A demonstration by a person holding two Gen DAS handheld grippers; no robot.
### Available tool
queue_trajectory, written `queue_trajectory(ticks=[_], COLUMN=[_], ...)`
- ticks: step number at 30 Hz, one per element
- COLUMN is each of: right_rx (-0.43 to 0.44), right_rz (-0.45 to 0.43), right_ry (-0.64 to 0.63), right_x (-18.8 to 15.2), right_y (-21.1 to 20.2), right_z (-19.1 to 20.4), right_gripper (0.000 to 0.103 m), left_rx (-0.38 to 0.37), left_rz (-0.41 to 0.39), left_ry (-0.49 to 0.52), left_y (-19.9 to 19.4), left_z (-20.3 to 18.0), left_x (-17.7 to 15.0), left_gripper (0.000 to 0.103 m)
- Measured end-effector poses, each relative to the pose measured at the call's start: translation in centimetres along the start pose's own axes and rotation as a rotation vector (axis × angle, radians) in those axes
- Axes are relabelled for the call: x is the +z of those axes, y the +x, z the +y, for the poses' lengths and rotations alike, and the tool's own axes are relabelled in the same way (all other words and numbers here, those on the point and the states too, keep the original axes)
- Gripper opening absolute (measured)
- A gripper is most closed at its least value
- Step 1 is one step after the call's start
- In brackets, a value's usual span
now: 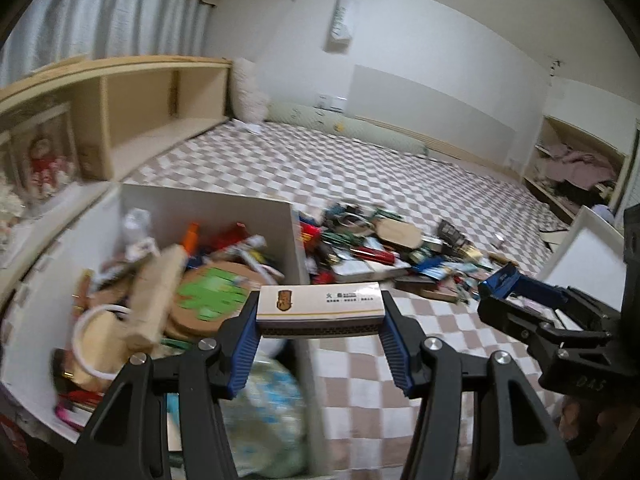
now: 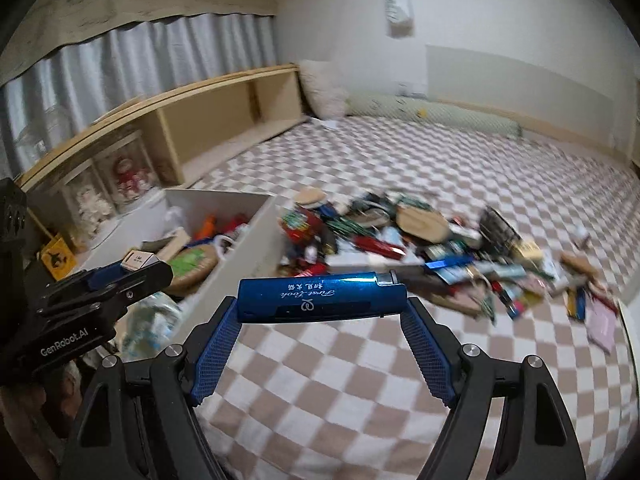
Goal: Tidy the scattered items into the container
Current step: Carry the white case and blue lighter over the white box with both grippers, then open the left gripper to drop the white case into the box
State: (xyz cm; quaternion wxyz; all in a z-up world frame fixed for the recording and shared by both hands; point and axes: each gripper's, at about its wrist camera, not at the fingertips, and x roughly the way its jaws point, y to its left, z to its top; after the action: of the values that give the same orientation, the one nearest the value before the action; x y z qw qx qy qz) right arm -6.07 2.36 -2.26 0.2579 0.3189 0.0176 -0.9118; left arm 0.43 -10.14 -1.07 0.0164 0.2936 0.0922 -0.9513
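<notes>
Holding now: your left gripper point(image 1: 320, 312) clamps a small white matchbox-like box point(image 1: 320, 306) end to end; your right gripper point(image 2: 322, 300) grips a blue metallic lighter point(image 2: 320, 294) by its two ends.
Jaws: both are clenched on their loads, pads pressed against the short ends, nothing slack.
Position: both items hang in the air above the checkered bed cover point(image 2: 360, 380), the box just over the near corner of the white container point(image 1: 208, 200), the lighter to its right.
Box handling: you carry light, thin card that will crush if squeezed harder; the endwise grip suits it, since the long faces would cave.
Lighter handling: you hold a stiff, glossy, probably slippery shell; gripped only at its tips, it could pivot or slide out on a jerk.
Container: it is already well filled with a cardboard disc, wooden pieces and tubes, so you should release low onto a flat patch.
Remaining: the scattered pile point(image 2: 420, 248) lies on the cover right of the container, so much is left.
</notes>
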Motion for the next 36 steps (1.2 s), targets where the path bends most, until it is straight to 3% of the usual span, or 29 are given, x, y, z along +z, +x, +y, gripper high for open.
queue_trajectory(ticks=[8,18,33,36], right_rx=[0.104,0.244,0.295,0.305], right_rz=[-0.01,0.064,0.146,0.162], right_ry=[-0.087,-0.154,-0.217,-0.21], right_x=[1.9,1.5,0.0,-0.2], right_y=[1.7,3.7,5.6,6.0], right_z=[5.3,10.1,13.4,13.6], right_gripper=[0.082,0.082,0.082,0.082], left_rx=[0.091,0.219,0.253,0.265], left_rz=[0.001,0.078,0.168,0.18], left_ry=[-0.049,-0.064,-0.069,-0.081], left_y=[-1.5,-2.4,-2.1,-2.0], left_z=[5.3,10.5,12.8,13.1], left_x=[-0.1,-1.4,-3.3,-3.7], left_gripper=[0.055,0.055,0.056,0.066])
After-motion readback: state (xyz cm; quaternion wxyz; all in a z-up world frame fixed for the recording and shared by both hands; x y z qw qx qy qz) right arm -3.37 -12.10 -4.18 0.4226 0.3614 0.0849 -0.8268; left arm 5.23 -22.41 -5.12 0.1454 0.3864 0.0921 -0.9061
